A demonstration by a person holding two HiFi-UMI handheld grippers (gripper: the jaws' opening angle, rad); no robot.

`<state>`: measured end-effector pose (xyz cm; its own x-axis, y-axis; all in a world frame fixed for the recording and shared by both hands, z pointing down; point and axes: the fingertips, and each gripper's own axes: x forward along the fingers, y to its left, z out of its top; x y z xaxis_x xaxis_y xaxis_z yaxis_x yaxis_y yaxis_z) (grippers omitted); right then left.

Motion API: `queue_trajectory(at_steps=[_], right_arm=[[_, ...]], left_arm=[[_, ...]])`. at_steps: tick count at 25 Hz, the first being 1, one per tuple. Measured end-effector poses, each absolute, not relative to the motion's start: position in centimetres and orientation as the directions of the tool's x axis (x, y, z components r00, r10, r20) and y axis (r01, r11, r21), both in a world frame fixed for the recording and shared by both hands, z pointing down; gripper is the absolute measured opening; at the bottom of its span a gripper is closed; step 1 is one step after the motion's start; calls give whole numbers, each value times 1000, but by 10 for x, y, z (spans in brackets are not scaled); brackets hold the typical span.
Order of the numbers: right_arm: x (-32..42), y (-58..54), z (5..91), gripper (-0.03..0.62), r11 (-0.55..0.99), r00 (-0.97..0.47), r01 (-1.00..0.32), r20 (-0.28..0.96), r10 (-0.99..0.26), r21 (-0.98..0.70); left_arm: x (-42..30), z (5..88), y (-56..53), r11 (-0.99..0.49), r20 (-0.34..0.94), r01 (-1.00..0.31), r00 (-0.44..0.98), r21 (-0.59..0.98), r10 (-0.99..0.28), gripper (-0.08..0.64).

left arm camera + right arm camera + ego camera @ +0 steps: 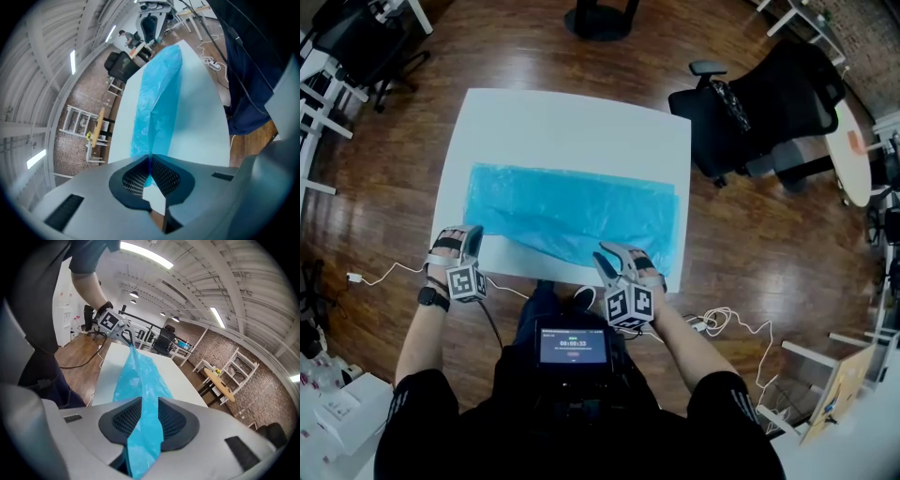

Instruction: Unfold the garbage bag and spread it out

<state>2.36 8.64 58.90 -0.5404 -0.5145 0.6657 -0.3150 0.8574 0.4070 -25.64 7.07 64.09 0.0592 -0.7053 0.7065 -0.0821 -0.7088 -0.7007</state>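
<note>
Bag: The blue garbage bag is lying on the white table as one long strip, and it is looking only partly opened.
Long way: Its long side is running from your left to your right, straight across in front of you.
Left tool: Your left tool is squeezing tight on a thin bit of the bag's edge, at the near left corner.
Right tool: Your right tool is standing partly open. A fold of the bag is lying between its two jaws, and it looks loose, not pinched.
Which way: Both tools are sitting at the near long edge, so nearly all of the bag is lying away from you, toward the far side of the table.
Nearer hand: Your left hand is sitting right at a corner. Your right hand is stopping short of the right end.
Next move: I think you are needing a new hold with the right tool nearer the right corner, so both hands are pulling the same edge.
Risk: With only one side held, the thin bag is likely bunching up.
</note>
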Motion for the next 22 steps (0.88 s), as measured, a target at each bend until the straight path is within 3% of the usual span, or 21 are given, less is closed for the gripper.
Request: queue_trajectory(at_steps=[4, 6, 8, 15, 22], right_arm=[[56, 82, 610, 138, 854, -485, -381, 709, -512, 355], [71, 82, 624, 138, 851, -461, -410, 731, -503, 327], [85, 83, 636, 138, 848, -439, -439, 752, -491, 298], [125, 84, 668, 138, 822, -376, -529, 810, -449, 210], [141, 89, 700, 138, 801, -316, -585, 875, -367, 125]], left_arm=[[-265, 665, 96, -774, 774, -95, 52, -626, -631, 70], [-269, 678, 110, -820, 821, -105, 43, -563, -570, 161], [-273, 688, 125, -862, 866, -119, 31, -493, -499, 198], [-291, 723, 164, -947, 973, -239, 32, -215, -229, 231], [-299, 747, 163, -962, 983, -212, 22, -173, -182, 239]])
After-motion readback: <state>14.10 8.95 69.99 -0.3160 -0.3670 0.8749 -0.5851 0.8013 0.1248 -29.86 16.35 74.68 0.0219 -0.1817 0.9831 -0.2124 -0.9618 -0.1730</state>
